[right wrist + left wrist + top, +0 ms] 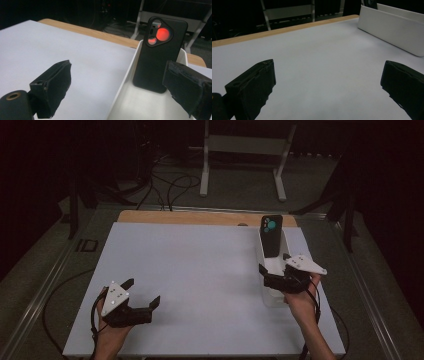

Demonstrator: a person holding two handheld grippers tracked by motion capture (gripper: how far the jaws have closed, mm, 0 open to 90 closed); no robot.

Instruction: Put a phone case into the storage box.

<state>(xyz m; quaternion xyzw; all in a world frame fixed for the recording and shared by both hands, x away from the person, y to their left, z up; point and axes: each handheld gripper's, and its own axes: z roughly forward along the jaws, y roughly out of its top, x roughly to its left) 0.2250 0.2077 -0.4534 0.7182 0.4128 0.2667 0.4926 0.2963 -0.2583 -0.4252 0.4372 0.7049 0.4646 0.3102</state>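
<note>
From above I see my left gripper [142, 292], jaws spread, over the white table [200, 270] near its front left corner. My right gripper [272, 262], jaws apart, sits at the white tray [272, 297] near the right edge, where a black phone [271, 236] leans upright.

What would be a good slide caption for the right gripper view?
Open right gripper straddling the near wall of a white tray, facing a black phone leaning upright inside it.

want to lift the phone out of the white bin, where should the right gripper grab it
Probably the upper half of the phone, which stands on end leaning against the far wall of the bin and rises above its rim. Bring the right gripper from the near side and close across the two long edges.
</note>
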